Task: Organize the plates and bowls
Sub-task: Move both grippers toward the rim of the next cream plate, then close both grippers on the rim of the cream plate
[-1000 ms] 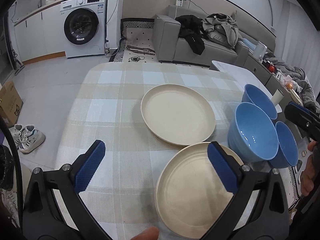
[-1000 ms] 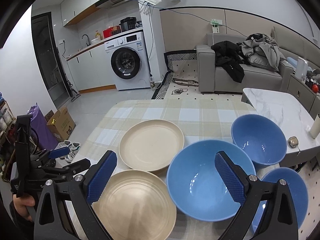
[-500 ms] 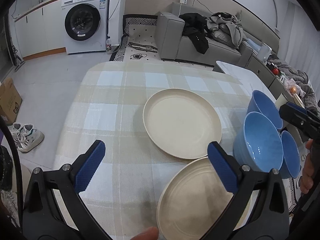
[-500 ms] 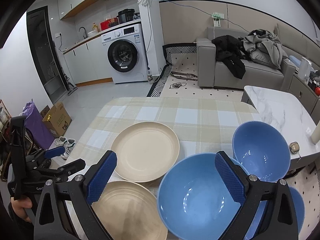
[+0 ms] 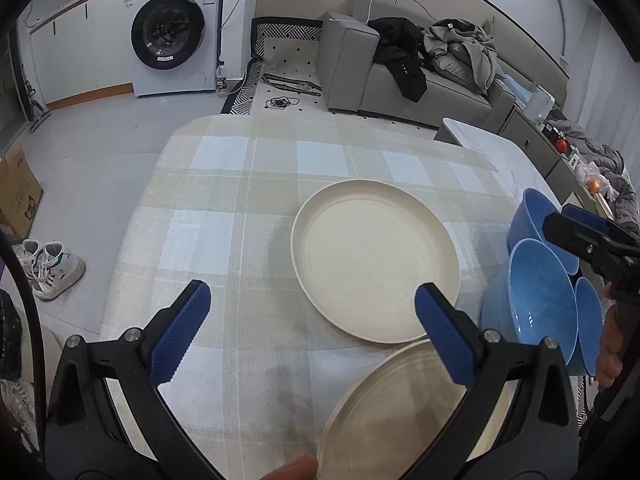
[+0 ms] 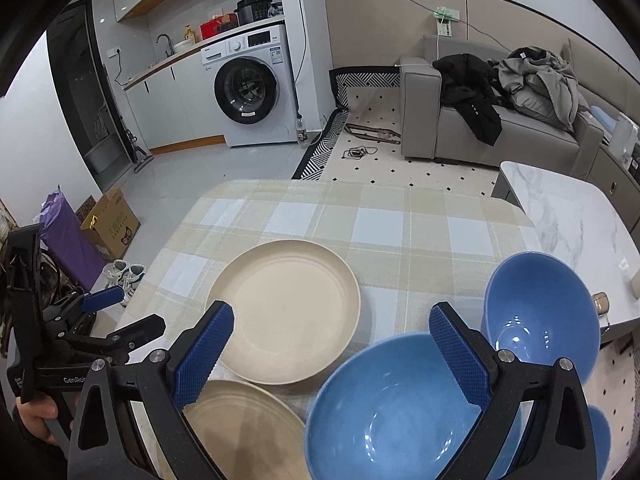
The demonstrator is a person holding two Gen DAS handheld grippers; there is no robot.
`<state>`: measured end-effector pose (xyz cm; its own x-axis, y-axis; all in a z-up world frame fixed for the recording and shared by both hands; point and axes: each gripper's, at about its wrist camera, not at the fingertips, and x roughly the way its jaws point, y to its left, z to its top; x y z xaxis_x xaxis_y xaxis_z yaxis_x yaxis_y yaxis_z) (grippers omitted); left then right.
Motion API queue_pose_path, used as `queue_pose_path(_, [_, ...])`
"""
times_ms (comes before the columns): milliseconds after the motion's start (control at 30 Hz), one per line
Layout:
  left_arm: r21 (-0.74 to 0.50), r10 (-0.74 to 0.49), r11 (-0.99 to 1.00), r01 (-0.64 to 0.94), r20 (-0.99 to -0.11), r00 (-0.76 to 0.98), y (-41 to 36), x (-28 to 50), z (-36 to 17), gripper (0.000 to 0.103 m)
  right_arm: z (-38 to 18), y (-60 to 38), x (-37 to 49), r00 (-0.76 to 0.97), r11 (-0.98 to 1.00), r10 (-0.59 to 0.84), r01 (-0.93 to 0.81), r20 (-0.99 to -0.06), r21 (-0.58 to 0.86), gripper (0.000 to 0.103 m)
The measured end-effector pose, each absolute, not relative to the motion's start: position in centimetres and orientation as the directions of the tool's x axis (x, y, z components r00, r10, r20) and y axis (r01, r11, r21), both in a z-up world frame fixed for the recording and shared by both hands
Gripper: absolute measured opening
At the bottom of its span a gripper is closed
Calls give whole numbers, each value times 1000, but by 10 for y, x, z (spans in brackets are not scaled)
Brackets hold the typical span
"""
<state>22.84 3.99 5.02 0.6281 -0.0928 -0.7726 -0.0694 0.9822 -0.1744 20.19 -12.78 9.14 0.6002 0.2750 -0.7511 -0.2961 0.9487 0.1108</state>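
Two cream plates lie on the checked tablecloth: a far plate (image 5: 374,264) (image 6: 286,306) and a near plate (image 5: 396,412) (image 6: 240,428) by the table's front edge. Three blue bowls stand to their right: a large near bowl (image 6: 396,408) (image 5: 536,292), a far bowl (image 6: 540,316) (image 5: 532,216), and a third bowl (image 5: 586,324) at the right edge. My left gripper (image 5: 312,336) hangs open above the cloth, left of the near plate. My right gripper (image 6: 332,356) is open over the gap between the far plate and the large bowl, holding nothing.
The table (image 6: 384,216) has a rounded far edge with floor beyond. A marble side table (image 6: 568,216) stands to the right, a grey sofa (image 6: 480,128) with clothes behind, a washing machine (image 6: 248,88) at the back left. Shoes (image 5: 52,264) and a cardboard box (image 6: 112,220) lie left.
Both grippers have pulled back toward the front edge and tilted up, so plates and bowls sit lower in each view. Nothing on the table moved. Both stayed open.
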Motion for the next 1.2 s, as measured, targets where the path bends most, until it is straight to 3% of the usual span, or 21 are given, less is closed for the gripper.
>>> queue_pose_path(533, [-171, -84, 981, -93, -806, 587, 44, 277, 22, 102, 51, -120, 256, 509, 946, 254, -306, -822, 103, 99])
queue_pose_path(733, [-182, -97, 979, -95, -818, 567, 44, 293, 10, 102, 39, -114, 272, 470, 945, 237, -314, -850, 90, 89])
queue_pose_path(800, [-178, -95, 979, -95, -823, 560, 43, 299, 6, 102, 33, -113, 277, 446, 944, 235, -317, -864, 93, 78])
queue_pose_path(867, [-168, -86, 981, -99, -829, 552, 42, 303, 1, 102, 29, -112, 281, 428, 943, 232, -320, -874, 94, 78])
queue_pose_path(1200, [-174, -107, 981, -85, -854, 509, 41, 323, -24, 79, -4, -106, 301, 290, 938, 194, -334, -937, 91, 64])
